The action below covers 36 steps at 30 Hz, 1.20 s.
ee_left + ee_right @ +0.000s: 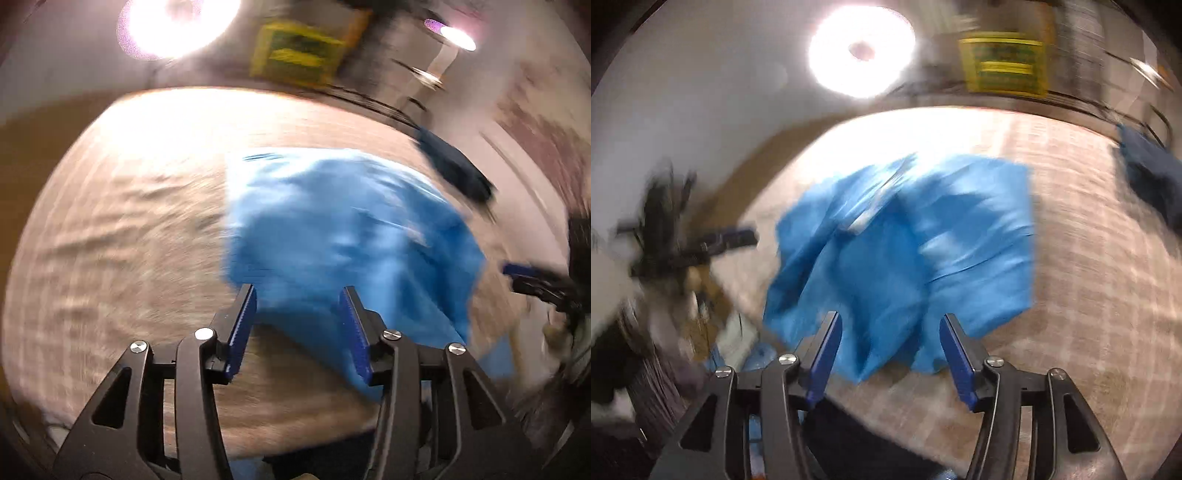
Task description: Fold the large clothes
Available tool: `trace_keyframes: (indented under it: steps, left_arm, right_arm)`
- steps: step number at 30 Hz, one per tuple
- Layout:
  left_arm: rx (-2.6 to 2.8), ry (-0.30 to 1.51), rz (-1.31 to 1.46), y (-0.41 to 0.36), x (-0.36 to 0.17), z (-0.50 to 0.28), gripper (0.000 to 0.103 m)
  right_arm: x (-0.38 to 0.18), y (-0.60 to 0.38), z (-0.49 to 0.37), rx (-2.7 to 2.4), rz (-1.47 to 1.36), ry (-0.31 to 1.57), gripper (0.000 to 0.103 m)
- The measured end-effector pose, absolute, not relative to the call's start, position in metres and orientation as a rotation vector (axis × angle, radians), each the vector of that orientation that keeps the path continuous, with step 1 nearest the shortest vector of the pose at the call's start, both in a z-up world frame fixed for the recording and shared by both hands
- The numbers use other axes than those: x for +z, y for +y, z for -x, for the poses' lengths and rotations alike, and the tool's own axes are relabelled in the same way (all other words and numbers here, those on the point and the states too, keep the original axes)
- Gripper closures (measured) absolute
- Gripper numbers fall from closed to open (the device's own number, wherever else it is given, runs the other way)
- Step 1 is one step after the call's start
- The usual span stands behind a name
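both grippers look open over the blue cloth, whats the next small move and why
Probably bring the left gripper down onto the near edge of the blue garment and close on it. Both it and the right gripper stand open with nothing pinched, and the garment lies rumpled, not squared, on the table.

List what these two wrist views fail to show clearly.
- Blue garment: motion blur in both views hides its type and folds; its near corner is behind the left gripper.
- Yellow sign: text smeared.
- Dark cloth: cut by right view's edge.
- Right gripper: blurred in left view.
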State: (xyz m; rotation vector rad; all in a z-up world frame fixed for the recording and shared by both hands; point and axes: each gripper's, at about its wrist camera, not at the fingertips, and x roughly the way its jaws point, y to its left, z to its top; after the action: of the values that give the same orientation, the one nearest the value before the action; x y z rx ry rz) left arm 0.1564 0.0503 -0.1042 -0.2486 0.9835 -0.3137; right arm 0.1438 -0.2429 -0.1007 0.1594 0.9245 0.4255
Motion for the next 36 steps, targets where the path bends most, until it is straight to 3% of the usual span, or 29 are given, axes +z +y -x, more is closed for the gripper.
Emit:
trace_keyframes:
  steps: [4,8,12,13,15,16,17,19,25,27,28,29,34,36]
  left_arm:
    - [-0.280,1.137,0.542,0.090,-0.155,-0.181,0.052]
    - [-0.293,1.152,0.745,0.103,-0.179,-0.194,0.052]
    - [-0.326,1.130,0.781,0.104,-0.177,-0.204,0.055]
    - [-0.344,1.122,0.783,0.101,-0.176,-0.206,0.071]
    - [-0.341,1.131,0.738,0.094,-0.171,-0.213,0.096]
    - [-0.327,1.123,0.702,0.089,-0.166,-0.213,0.101]
    - [-0.317,1.103,0.671,0.087,-0.157,-0.210,0.102]
    - [-0.287,1.085,0.570,0.081,-0.143,-0.205,0.102]
    - [-0.240,1.118,0.478,0.071,-0.157,-0.206,0.102]
    - [-0.215,1.105,0.435,0.069,-0.148,-0.206,0.098]
    - [-0.201,1.082,0.415,0.069,-0.139,-0.205,0.095]
    - [-0.174,1.040,0.387,0.070,-0.127,-0.202,0.093]
    - [-0.278,0.907,0.365,0.048,-0.080,-0.182,0.093]
    - [-0.416,0.933,0.415,0.021,-0.078,-0.178,0.085]
  right_arm:
    - [-0.125,-0.299,-0.161,0.226,-0.330,0.923,0.038]
    - [-0.168,-0.335,-0.171,0.213,-0.544,0.992,0.031]
    - [-0.183,-0.336,-0.181,0.253,-0.633,0.975,0.029]
    - [-0.183,-0.335,-0.179,0.271,-0.644,0.973,0.032]
    - [-0.184,-0.329,-0.187,0.321,-0.661,0.982,0.053]
    - [-0.185,-0.321,-0.189,0.334,-0.652,0.984,0.086]
    - [-0.181,-0.316,-0.190,0.355,-0.638,0.995,0.100]
    - [-0.162,-0.306,-0.185,0.350,-0.562,0.987,0.103]
    - [-0.173,-0.292,-0.189,0.256,-0.396,1.058,0.103]
    - [-0.169,-0.286,-0.186,0.219,-0.331,1.058,0.091]
    - [-0.162,-0.285,-0.183,0.194,-0.273,1.044,0.075]
    - [-0.152,-0.283,-0.179,0.170,-0.232,1.010,0.071]
    - [-0.093,-0.286,-0.153,0.345,-0.280,0.813,0.068]
    - [-0.086,-0.275,-0.152,0.476,-0.284,0.804,0.047]
